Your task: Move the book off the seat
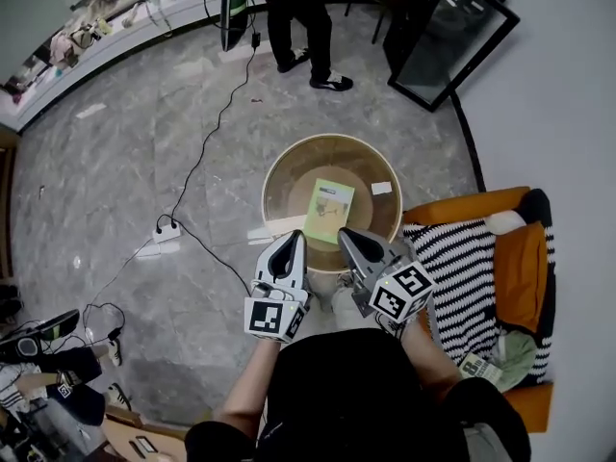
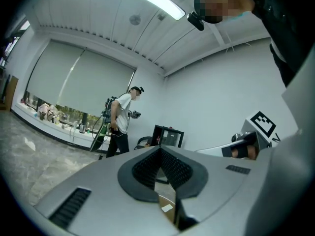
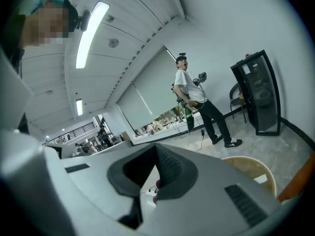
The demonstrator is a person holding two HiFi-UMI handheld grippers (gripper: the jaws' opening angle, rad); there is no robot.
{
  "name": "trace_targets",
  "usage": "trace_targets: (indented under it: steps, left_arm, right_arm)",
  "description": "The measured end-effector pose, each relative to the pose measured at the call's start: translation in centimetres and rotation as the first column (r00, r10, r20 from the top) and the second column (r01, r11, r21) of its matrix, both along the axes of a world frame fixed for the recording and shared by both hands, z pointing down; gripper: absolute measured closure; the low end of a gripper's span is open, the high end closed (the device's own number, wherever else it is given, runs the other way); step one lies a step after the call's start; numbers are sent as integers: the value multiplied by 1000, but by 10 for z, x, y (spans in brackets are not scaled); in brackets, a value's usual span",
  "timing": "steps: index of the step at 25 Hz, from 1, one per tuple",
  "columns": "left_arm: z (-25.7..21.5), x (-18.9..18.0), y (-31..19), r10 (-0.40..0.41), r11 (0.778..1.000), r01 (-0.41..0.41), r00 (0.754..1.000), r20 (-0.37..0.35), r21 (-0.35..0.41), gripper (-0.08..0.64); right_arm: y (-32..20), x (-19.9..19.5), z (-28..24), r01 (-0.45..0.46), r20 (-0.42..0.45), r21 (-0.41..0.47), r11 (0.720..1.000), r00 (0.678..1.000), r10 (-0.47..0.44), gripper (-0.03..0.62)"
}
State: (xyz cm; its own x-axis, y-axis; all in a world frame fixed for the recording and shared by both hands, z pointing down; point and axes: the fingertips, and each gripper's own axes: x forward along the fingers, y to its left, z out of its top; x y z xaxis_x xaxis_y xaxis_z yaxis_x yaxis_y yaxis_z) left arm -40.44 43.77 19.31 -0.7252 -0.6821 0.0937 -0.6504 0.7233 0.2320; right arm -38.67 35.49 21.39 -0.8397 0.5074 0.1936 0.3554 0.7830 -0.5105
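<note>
A thin green book point(image 1: 329, 210) lies flat on the round wooden table point(image 1: 279, 176), beside a small white card point(image 1: 382, 188). Both grippers are held up close to the person's body, above the table's near edge. My left gripper point(image 1: 294, 239) point(image 2: 160, 149) has its jaws together with nothing between them. My right gripper point(image 1: 346, 234) point(image 3: 156, 149) is likewise shut and empty. In the left gripper view the right gripper's marker cube point(image 2: 262, 124) shows at the right. The right gripper view catches part of the table point(image 3: 251, 168) low on the right.
An orange armchair point(image 1: 525, 258) with a black-and-white striped blanket point(image 1: 467, 268) stands to the right of the table. A power strip point(image 1: 166, 229) and cables lie on the grey floor at left. A person point(image 1: 303, 17) stands at the back near a black-framed cabinet point(image 1: 452, 37).
</note>
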Motion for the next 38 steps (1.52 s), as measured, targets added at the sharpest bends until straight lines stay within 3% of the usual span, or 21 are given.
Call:
trace_targets:
  steps: [5,14,18,22,28,32,38]
  left_arm:
    - [-28,9,-7,-3,1000,4,999,47,-13,551]
    - [-57,42,-22,17,999,-15,998,66,-31,551]
    - [-82,42,-18,9,999,-4,991,130,-41,551]
    - [-111,32,-7,-38,999,39,984,174,-5,551]
    - [-124,29,3,-61,998,61,977,205,6,551]
    - [-112,29,8,-71,997,70,984,163,9,551]
    - [-110,26,11,-59,998,57,985,161,17,551]
  right_arm:
    - [2,6,-29,42,51,-6,999,998,-41,578]
    - [4,17,-72,102,145,28,994,984,-105,578]
    - [-1,18,-98,93,199,48,994,975,-101,578]
    - [-7,19,-118,80,242,71,994,966,-95,578]
    - [-10,22,-121,72,232,48,996,969,-82,578]
    - [-6,21,-123,72,228,37,997,971,-78,578]
    - [5,19,-124,80,232,58,995,968,-91,578]
